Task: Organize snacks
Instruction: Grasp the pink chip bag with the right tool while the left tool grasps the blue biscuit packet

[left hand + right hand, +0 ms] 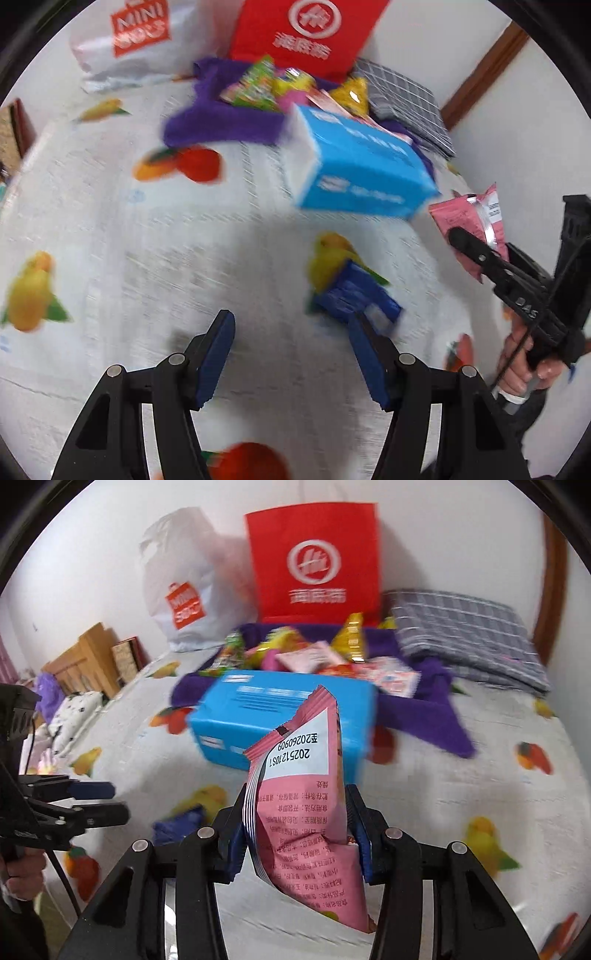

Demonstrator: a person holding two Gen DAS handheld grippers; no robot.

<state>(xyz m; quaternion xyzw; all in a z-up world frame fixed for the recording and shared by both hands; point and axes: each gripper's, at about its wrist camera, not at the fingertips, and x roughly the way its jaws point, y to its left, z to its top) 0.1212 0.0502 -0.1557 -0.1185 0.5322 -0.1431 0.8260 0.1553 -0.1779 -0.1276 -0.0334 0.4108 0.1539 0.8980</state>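
My right gripper (pixel 297 812) is shut on a pink snack packet (pixel 303 805), which stands upright between its pads; in the left wrist view the same packet (pixel 469 218) hangs at the right gripper (pixel 458 236). My left gripper (pixel 291 325) is open above the fruit-print sheet (pixel 147 240) with nothing between its pads. A dark blue snack packet (pixel 354 295) lies on the sheet just past its right fingertip. From the right wrist, the left gripper (pixel 110 801) is at the left, near that blue packet (pixel 181 823). A light blue box (pixel 280 720) lies behind the pink packet.
A purple cloth (pixel 424 709) behind the box holds a pile of several snack packets (pixel 314 653). A red bag (pixel 314 561) and a white shopping bag (pixel 184 590) stand against the wall. A checked cloth (pixel 465 635) lies at the right, a wooden headboard (pixel 88 661) at the left.
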